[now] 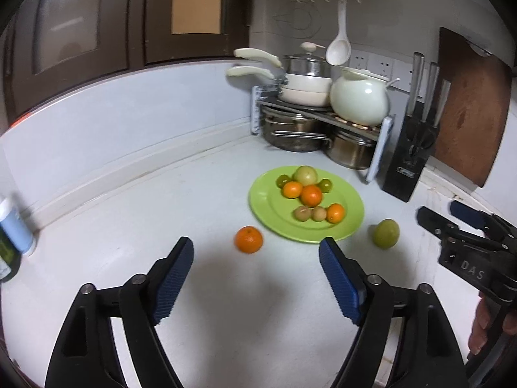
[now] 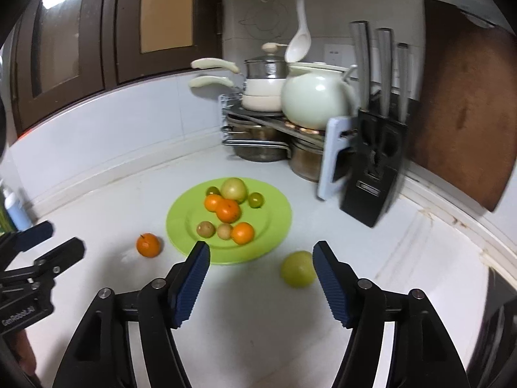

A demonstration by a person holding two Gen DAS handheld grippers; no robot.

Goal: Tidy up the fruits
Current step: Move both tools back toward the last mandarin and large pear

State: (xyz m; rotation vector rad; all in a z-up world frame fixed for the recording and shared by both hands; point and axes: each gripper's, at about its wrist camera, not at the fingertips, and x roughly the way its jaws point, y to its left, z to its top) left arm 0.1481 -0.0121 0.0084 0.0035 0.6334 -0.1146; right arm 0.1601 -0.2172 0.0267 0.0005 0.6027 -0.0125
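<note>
Both your tongs hang spread and empty above the table. The orange [image 1: 248,239] lies just ahead of the left tongs [image 1: 256,253]; the green fruit [image 2: 297,269] sits beside the right tongs [image 2: 261,256], off the plate [image 2: 278,223]. Next, likely close on each.

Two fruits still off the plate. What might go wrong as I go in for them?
1. The green fruit lies beside the right gripper, not between its fingers; closing now may knock it rolling.
2. The loose orange is round and could roll off.
3. The plate is crowded; dropping more in may scatter fruit.
</note>
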